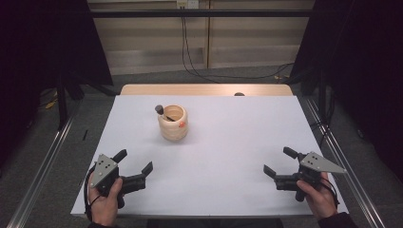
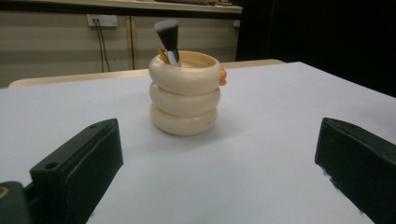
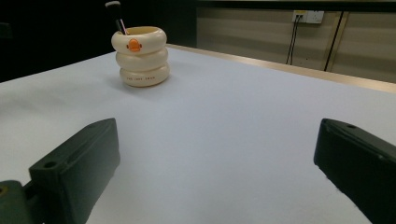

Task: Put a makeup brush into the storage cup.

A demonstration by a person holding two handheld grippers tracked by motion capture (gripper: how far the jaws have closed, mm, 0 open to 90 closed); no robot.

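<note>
High view: both grippers' fingers apart, w/ brush (image 1: 159,110) in holder (image 1: 173,123).

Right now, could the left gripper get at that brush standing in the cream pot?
Probably yes. The left gripper is open and faces the cream pot across bare table, and the brush head sticks up above the rim.

This looked like a lab or test room set up for recording rather than a home. A white table (image 1: 214,156) stood between bare metal rails (image 1: 40,164), with black curtains (image 1: 43,42) hung on both sides. Behind it ran a plain panelled wall (image 1: 247,42) with a socket (image 1: 187,4) and loose cables (image 1: 190,47) trailing onto what seemed grey carpet (image 1: 209,77).
</note>
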